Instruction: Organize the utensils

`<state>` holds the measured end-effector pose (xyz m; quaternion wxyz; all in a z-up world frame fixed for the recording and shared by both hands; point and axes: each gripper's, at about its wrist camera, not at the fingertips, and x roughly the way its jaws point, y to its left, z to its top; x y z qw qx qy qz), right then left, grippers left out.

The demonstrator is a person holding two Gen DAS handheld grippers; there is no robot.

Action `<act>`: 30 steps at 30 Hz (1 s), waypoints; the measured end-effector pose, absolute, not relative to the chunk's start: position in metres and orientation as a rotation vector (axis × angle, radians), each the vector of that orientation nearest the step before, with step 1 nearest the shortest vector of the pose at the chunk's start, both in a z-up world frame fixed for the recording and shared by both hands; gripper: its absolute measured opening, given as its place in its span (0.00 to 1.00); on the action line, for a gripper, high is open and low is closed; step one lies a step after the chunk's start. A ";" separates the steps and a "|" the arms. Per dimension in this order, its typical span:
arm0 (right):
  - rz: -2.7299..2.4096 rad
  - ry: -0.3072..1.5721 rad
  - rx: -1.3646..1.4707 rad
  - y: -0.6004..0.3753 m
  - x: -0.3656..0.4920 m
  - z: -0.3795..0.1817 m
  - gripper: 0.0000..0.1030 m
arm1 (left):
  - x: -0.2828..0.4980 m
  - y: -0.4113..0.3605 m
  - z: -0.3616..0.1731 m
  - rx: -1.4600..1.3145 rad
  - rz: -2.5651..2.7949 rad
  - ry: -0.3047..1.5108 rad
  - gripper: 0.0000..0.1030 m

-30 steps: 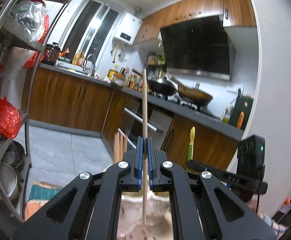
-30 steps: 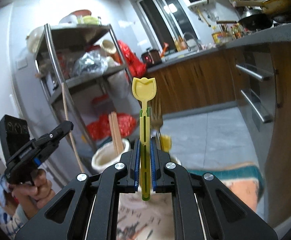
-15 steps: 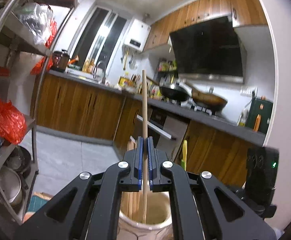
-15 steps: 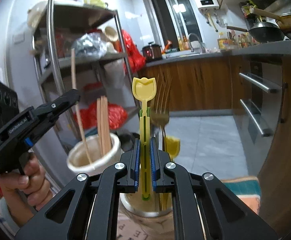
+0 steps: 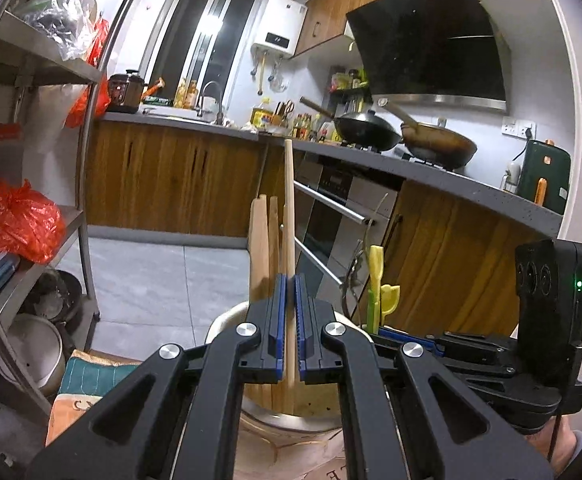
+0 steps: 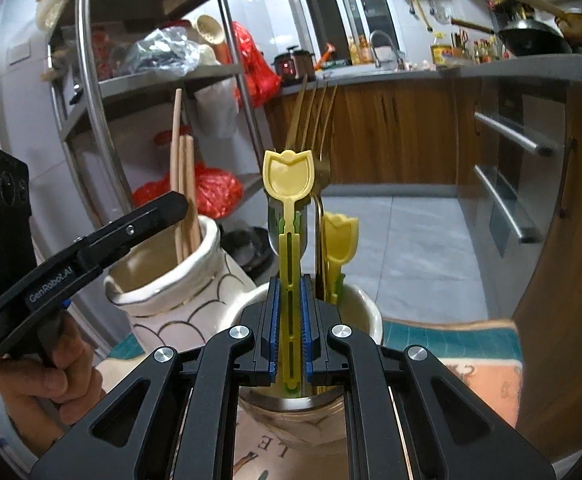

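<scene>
The left gripper (image 5: 289, 332) is clamped on a wooden chopstick (image 5: 289, 216) that stands upright, its lower end inside the white ceramic jar (image 6: 163, 280) beside other chopsticks (image 5: 263, 240). The right gripper (image 6: 289, 332) is clamped on a yellow tulip-shaped spoon (image 6: 288, 184), bowl up, long axis vertical, its handle inside the right-hand utensil holder (image 6: 367, 312) with a fork (image 6: 315, 120).

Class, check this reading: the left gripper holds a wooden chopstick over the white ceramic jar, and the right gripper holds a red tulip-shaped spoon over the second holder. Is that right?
Not quite: the colour is wrong. The right wrist view shows the right gripper clamped on a yellow tulip-shaped spoon, not a red one, over the second holder. The left gripper does hold a wooden chopstick over the white ceramic jar.
</scene>
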<state>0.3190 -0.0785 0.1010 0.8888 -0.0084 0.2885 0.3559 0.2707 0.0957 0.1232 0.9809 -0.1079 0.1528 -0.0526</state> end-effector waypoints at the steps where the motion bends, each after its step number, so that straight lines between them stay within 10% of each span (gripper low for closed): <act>1: 0.741 0.608 -0.020 -0.078 0.319 0.101 0.10 | 0.272 0.096 0.123 -0.215 -0.106 0.311 0.04; 20: 0.752 0.607 0.002 -0.075 0.314 0.107 0.25 | 0.264 0.094 0.124 -0.197 -0.100 0.299 0.08; 30: 0.716 0.470 0.042 -0.100 0.291 0.126 0.41 | 0.231 0.095 0.133 -0.148 -0.072 0.225 0.55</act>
